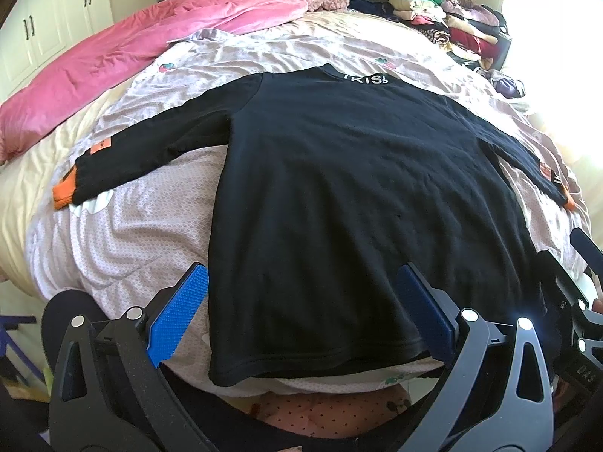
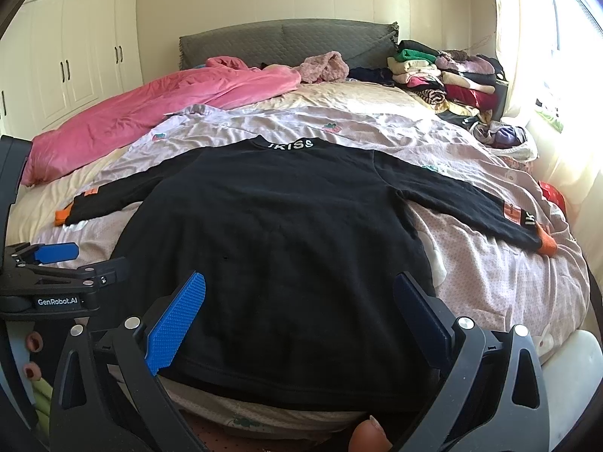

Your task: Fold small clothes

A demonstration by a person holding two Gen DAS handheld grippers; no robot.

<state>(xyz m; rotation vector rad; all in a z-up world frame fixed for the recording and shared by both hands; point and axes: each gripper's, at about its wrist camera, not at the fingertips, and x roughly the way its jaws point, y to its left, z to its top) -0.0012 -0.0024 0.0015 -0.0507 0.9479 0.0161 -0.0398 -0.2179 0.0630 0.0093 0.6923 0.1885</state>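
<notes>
A small black long-sleeved top (image 1: 358,188) with orange cuffs and white lettering at the collar lies flat on the bed, sleeves spread to both sides; it also shows in the right wrist view (image 2: 282,245). My left gripper (image 1: 301,309) is open above the hem's left part, blue pads wide apart and empty. My right gripper (image 2: 297,312) is open above the hem's right part, empty. The left gripper (image 2: 56,260) also shows at the left edge of the right wrist view.
A pink quilt (image 2: 150,109) lies along the bed's left side. A pile of folded clothes (image 2: 444,75) sits at the far right by the grey headboard (image 2: 286,37). White wardrobes (image 2: 75,56) stand left. A bright window (image 2: 546,56) is on the right.
</notes>
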